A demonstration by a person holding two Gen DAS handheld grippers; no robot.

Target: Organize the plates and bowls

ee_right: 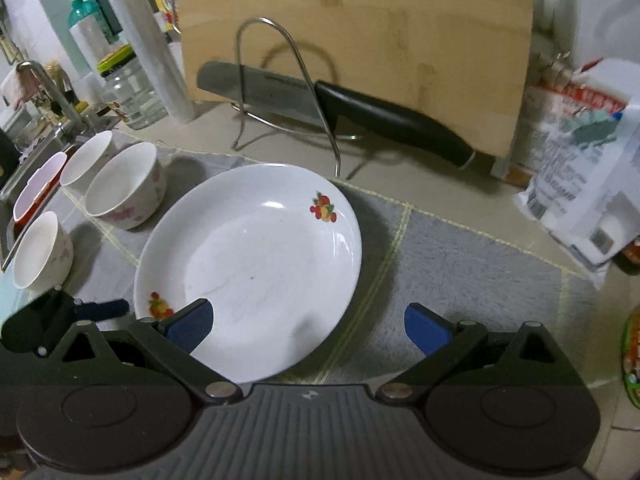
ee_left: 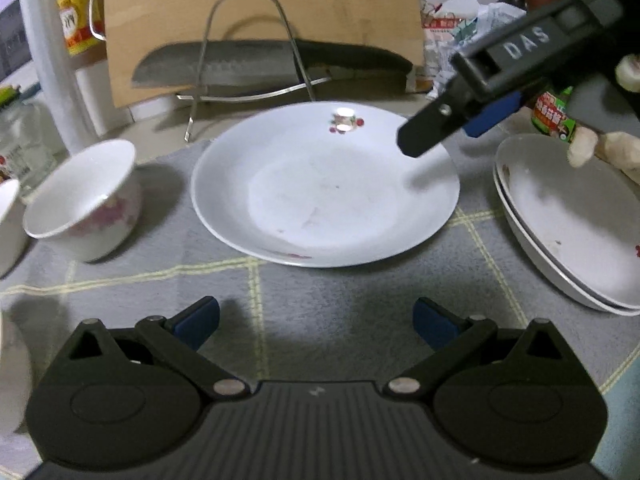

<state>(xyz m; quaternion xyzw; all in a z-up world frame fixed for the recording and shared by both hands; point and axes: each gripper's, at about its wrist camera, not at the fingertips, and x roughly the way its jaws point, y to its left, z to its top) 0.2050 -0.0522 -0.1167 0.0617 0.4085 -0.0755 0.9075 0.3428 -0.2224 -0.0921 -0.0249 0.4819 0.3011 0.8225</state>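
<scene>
A white plate (ee_left: 324, 188) with a fruit print lies flat on the grey cloth (ee_left: 360, 312), straight ahead of my left gripper (ee_left: 316, 320). That gripper is open over the cloth, short of the plate's near rim. My right gripper (ee_right: 308, 326) is also open: its left pad (ee_right: 192, 324) hangs over the plate (ee_right: 256, 264) and its right pad over bare cloth. Seen from the left wrist, the right gripper (ee_left: 436, 128) hovers above the plate's far right rim. Two stacked plates (ee_left: 572, 224) sit to the right. White floral bowls (ee_right: 124, 184) (ee_right: 86, 162) (ee_right: 38, 252) stand to the left.
A wire plate rack (ee_right: 288, 92) stands behind the plate, with a large knife (ee_right: 360, 112) and a wooden cutting board (ee_right: 360, 40) leaning behind it. Bottles and jars (ee_right: 128, 92) crowd the back left beside a sink tap (ee_right: 48, 88). Packets (ee_right: 580, 184) lie at the right.
</scene>
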